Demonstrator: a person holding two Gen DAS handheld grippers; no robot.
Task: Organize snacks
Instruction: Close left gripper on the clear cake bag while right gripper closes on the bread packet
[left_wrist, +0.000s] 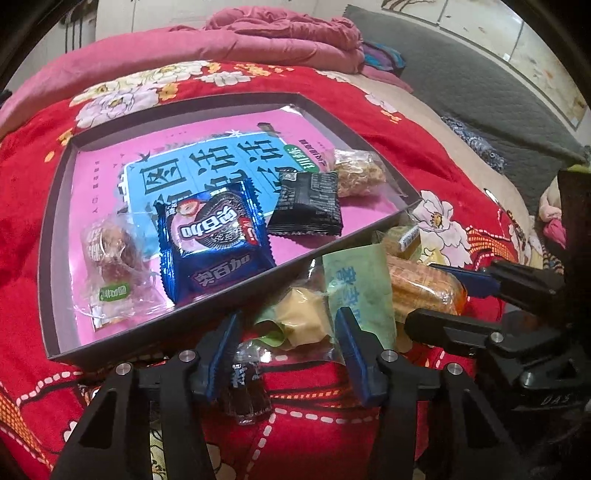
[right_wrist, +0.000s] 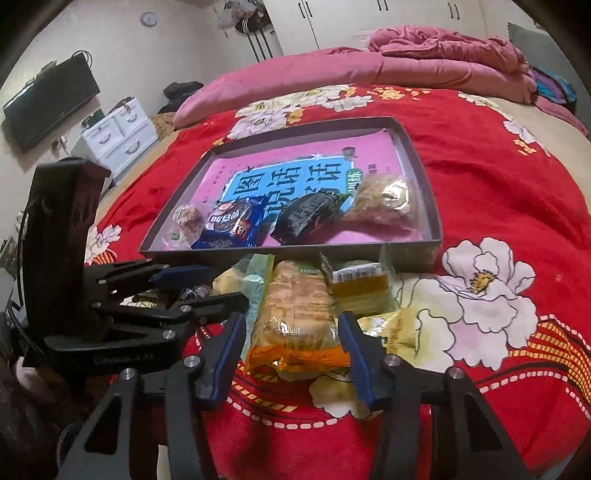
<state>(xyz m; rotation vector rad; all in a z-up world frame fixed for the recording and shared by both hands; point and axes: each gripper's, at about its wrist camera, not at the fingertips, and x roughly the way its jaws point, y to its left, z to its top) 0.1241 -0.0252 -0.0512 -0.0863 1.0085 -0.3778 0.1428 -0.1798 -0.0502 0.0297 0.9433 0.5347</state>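
**Two grippers straddle loose snacks**

Four wrapped snacks already lie in the shallow grey cardboard tray (right_wrist: 421, 173) on the red floral blanket (right_wrist: 498, 369). Right gripper (right_wrist: 291, 354) brackets the orange-ended biscuit packet (right_wrist: 295, 317), jaws apart, contact unclear. Left gripper (left_wrist: 288, 354) stands open around the clear-wrapped yellow cake (left_wrist: 303, 321). Tray's far half stays free.

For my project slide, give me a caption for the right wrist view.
Right gripper, fingers either side of an orange-ended clear cracker packet, before a shallow grey cardboard tray on a red floral blanket.
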